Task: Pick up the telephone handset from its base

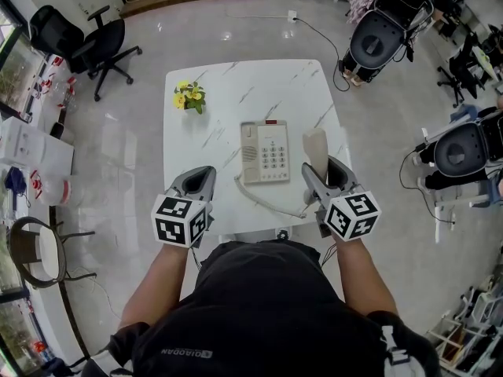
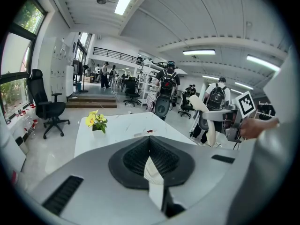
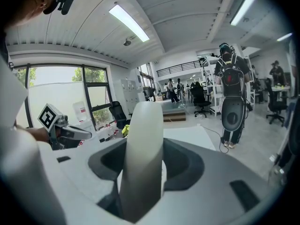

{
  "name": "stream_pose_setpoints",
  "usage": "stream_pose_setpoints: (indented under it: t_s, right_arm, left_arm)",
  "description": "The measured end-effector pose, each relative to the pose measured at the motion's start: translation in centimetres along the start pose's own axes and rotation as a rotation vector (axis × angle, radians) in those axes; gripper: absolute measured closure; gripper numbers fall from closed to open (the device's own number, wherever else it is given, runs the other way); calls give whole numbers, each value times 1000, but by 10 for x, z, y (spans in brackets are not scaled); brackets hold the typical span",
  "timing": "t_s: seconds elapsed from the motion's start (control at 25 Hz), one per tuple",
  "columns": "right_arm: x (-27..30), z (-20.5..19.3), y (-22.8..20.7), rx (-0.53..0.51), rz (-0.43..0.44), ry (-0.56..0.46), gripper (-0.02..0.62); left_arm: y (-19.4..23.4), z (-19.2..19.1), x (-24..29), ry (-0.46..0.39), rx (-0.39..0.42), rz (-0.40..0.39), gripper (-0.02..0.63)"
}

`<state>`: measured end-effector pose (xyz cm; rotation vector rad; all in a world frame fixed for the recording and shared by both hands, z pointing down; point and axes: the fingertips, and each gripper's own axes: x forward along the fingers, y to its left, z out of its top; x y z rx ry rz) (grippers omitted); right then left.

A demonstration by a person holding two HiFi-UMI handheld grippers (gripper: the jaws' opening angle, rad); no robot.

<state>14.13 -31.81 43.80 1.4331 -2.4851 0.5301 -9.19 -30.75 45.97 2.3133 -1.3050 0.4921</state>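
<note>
The cream telephone base [image 1: 264, 152] with its keypad lies in the middle of the white marble table [image 1: 228, 85]. Its cream handset [image 1: 316, 149] is off the base, standing upright to the right of it, and my right gripper [image 1: 321, 172] is shut on it. In the right gripper view the handset [image 3: 143, 153] fills the gap between the jaws. A coiled cord [image 1: 263, 199] runs from the base's front toward the handset. My left gripper [image 1: 201, 181] hovers at the table's front left, jaws together and holding nothing [image 2: 150, 156]. The left gripper view also shows the handset [image 2: 206, 118] raised at the right.
A small pot of yellow flowers [image 1: 189, 96] stands at the table's back left. A black office chair [image 1: 94, 42] is on the floor at far left. Black machines [image 1: 379, 34] stand right of the table. A round chair [image 1: 35, 250] sits near left.
</note>
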Motion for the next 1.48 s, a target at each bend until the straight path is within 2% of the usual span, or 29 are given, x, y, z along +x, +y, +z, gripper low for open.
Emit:
stream_pose_setpoints:
  t_s: [1.48]
  right_arm:
    - [7, -2, 5, 6, 23, 14, 373]
  left_arm:
    - [1, -1, 0, 2, 4, -5, 604]
